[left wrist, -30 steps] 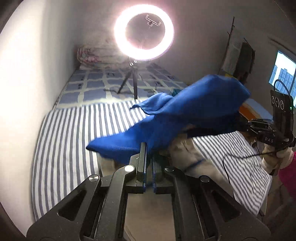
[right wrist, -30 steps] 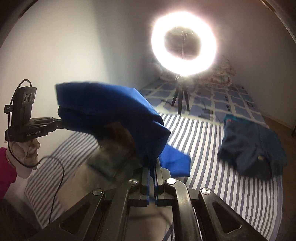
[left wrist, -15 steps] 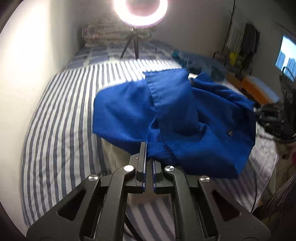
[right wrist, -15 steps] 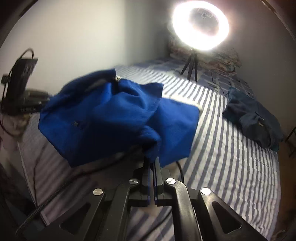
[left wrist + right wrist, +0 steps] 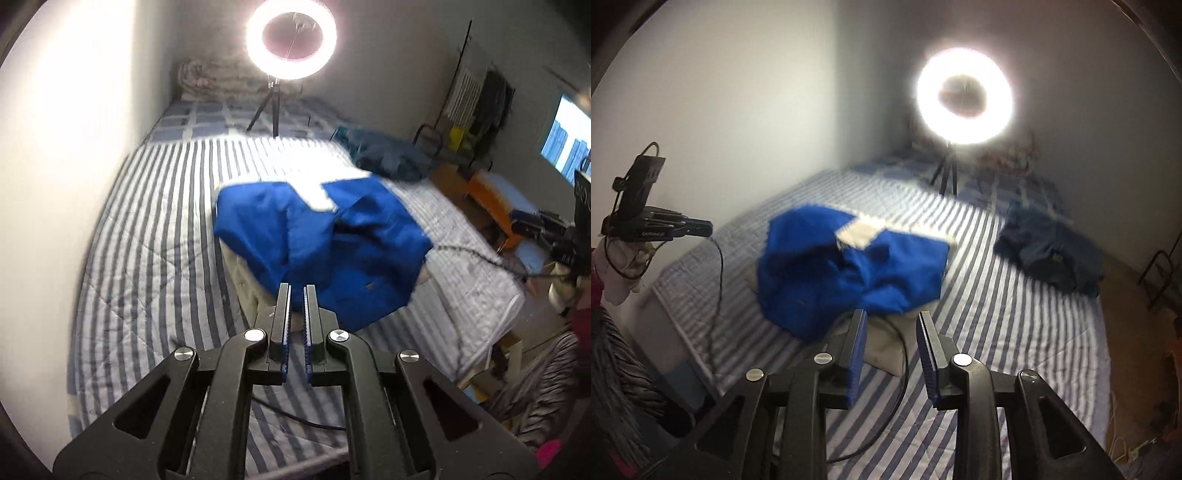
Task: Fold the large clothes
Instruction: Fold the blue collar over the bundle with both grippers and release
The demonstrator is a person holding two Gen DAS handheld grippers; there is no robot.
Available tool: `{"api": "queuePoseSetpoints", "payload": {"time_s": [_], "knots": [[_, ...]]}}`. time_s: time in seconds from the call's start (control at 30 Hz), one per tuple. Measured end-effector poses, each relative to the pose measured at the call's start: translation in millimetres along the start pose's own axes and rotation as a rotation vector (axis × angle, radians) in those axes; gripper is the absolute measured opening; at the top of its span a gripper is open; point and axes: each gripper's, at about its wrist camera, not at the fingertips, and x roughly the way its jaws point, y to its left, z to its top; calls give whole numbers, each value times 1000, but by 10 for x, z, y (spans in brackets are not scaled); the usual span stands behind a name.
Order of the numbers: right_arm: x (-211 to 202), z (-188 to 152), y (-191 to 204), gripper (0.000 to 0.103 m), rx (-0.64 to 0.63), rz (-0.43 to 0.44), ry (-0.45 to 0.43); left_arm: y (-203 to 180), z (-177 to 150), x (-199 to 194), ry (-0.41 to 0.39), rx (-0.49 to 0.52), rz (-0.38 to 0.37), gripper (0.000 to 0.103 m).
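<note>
Blue garment point(image 5: 317, 240) lies in a rumpled heap on the striped bed point(image 5: 155, 236), partly over a beige cloth point(image 5: 882, 347), neither tongs touching it. Left tongs point(image 5: 297, 291): together, nothing clamped. Right tongs point(image 5: 891, 321): just been opening, now apart, nothing between them.

Risk: the heap is bunched with layers overlapping; a pinch from here could catch two layers or the beige cloth beneath, giving a skewed fold. The cable point(image 5: 903, 354) crossing the bed near the heap could snag.

Left wrist view alone shows the window point(image 5: 565, 147) and clutter beside the bed. Right wrist view alone shows the left tongs from the side.
</note>
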Motion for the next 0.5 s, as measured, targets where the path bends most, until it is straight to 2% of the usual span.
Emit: {"api": "queuePoseSetpoints", "payload": {"time_s": [0.2,0.27,0.3,0.33,0.5], "knots": [[-730,361,201,30,-50,-10,-134,-190,331,-750,-82,14,-28,7],[-959,489,222,34,-58,-8,-175,-239,433,-1001,-112,16,-31,22],[-1003,530,215,40,-58,-7,-186,-257,490,-1121,-127,11,-35,38],[-1083,576,214,43,-56,-6,-201,-263,527,-1202,-137,5,-39,44],[-1351,778,155,44,-54,-39,-255,-243,770,-1541,-188,-24,-62,44]]}}
